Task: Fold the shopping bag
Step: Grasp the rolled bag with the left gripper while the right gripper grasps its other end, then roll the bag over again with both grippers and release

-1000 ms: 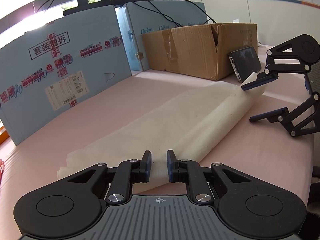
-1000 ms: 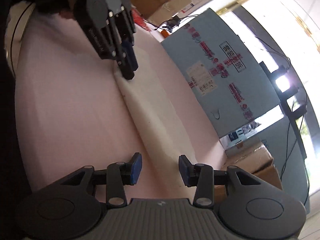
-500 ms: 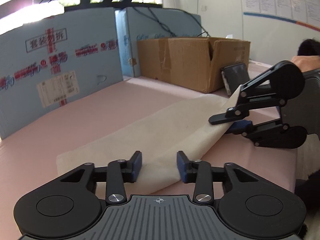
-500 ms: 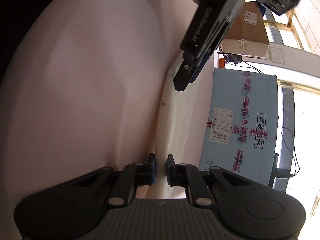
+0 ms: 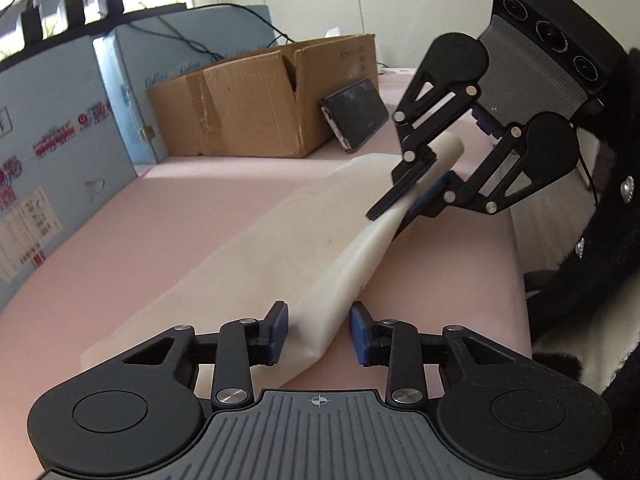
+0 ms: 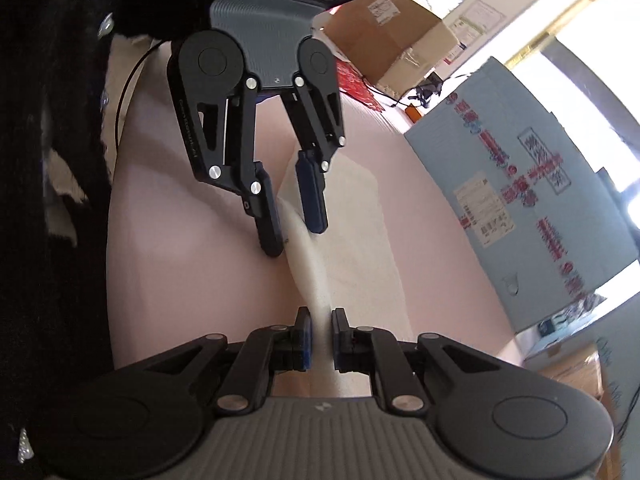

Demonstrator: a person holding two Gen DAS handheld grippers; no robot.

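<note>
In the left wrist view the left gripper (image 5: pixel 318 330) is closing around the raised edge of the cream bag (image 5: pixel 280 264) on the pink table (image 5: pixel 140 220), so it should bite fully before lifting, while in the right wrist view the right gripper (image 6: pixel 320 338) pinches the same edge tight, and both should rise together.

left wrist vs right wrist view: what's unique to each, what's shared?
Left wrist only: black phone-like device leaning on the open brown cardboard box.
Right wrist only: red patterned item at the far table edge.
Both: cream fabric shopping bag on the pink table, right tongs pinching it, left tongs closing around it, blue printed carton.
</note>
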